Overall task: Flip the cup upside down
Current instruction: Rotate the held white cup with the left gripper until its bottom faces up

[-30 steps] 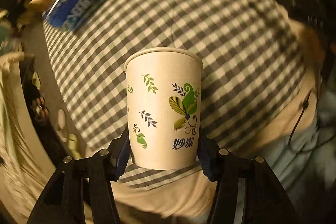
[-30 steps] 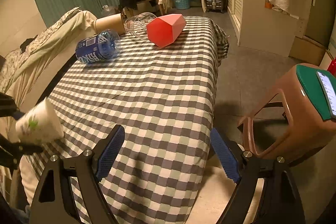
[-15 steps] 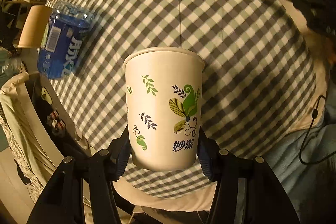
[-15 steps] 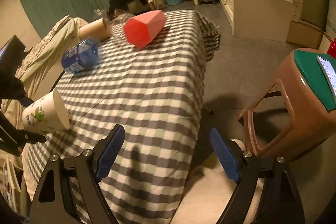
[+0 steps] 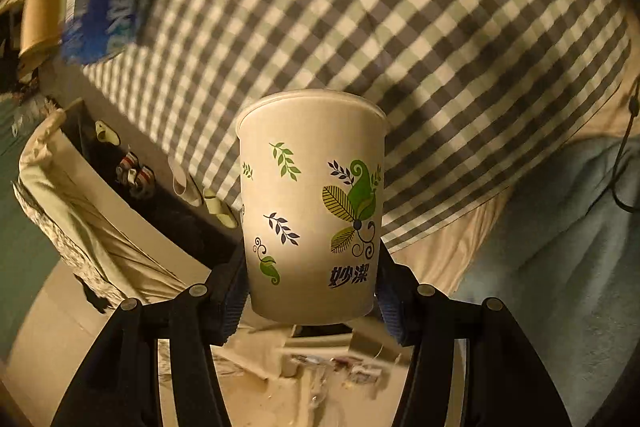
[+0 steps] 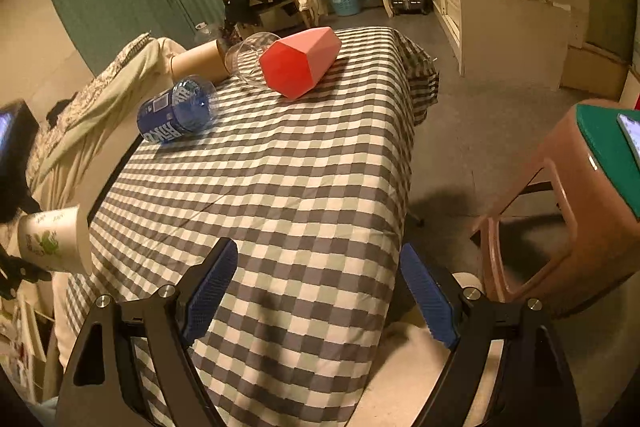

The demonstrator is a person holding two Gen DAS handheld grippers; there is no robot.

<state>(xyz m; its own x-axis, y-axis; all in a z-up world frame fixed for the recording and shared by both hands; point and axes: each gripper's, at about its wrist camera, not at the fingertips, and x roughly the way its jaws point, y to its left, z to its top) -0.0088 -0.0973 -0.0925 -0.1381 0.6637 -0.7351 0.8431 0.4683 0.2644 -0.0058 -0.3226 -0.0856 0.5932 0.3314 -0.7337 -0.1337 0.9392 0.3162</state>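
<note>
The left gripper point(image 5: 312, 291) keeps its jaws clenched on the paper cup point(image 5: 312, 207), which has tipped further since a second ago, mouth toward the checkered desk point(image 6: 280, 179), off its left edge. The right gripper point(image 6: 320, 291) hangs released over the near edge.

Table point(image 6: 288, 187) covered by a grey-and-white checked cloth point(image 6: 320, 147) that hangs over its edges. At the far end, lying on their sides: a red faceted cup point(image 6: 298, 61); beside it a clear glass point(image 6: 250, 57); a tan cup point(image 6: 198, 61), apparently paper; nearer, a blue bottle point(image 6: 178, 111), blurred in the left wrist view.
</note>
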